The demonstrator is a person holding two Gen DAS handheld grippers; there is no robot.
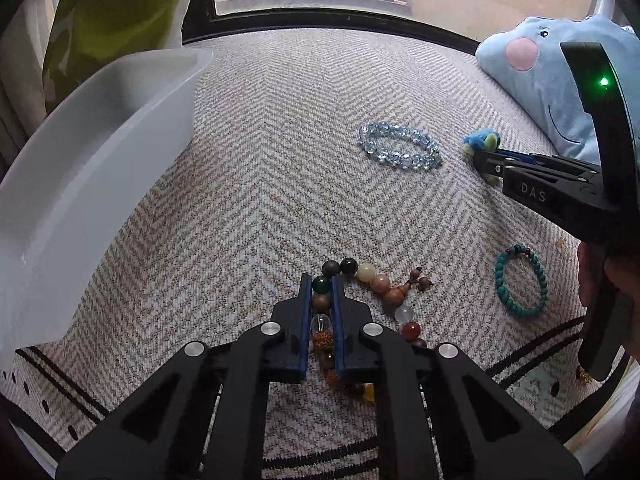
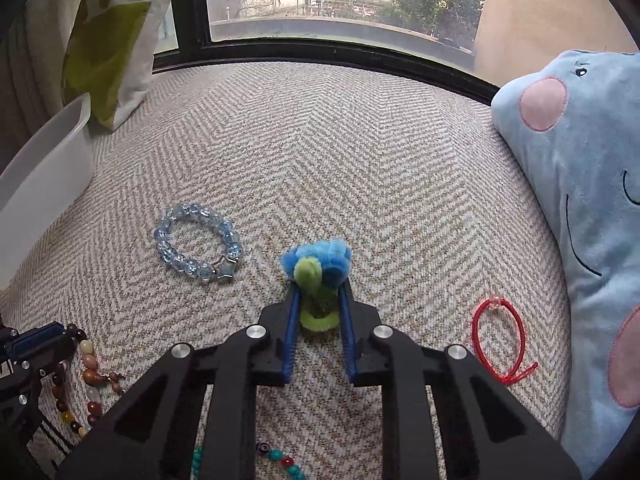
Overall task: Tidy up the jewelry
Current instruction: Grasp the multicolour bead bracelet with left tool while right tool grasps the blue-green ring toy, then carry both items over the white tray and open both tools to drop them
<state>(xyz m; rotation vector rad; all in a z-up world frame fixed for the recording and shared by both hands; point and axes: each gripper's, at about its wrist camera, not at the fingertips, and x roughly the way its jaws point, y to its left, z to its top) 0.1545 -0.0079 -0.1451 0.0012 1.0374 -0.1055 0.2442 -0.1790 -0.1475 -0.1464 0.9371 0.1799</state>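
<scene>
My left gripper [image 1: 321, 285] is shut on a multicoloured bead bracelet [image 1: 376, 280] that lies on the herringbone cloth [image 1: 280, 160]; it also shows in the right wrist view [image 2: 90, 364]. My right gripper [image 2: 320, 286] is shut on a fuzzy blue and green ring [image 2: 318, 266], low on the cloth; it also shows in the left wrist view [image 1: 482, 142]. A light blue crystal bracelet [image 1: 400, 146] [image 2: 198, 242], a turquoise bead bracelet [image 1: 520, 284] [image 2: 280, 460] and a red string bracelet [image 2: 498, 340] lie loose. A white plastic bin [image 1: 100, 160] stands at the left.
A blue plush pillow [image 2: 580, 200] [image 1: 540, 80] bounds the right side. A green and white cushion [image 2: 112, 40] leans at the back left by the window frame [image 2: 320, 50]. The cloth has a striped border [image 1: 60, 392] near me.
</scene>
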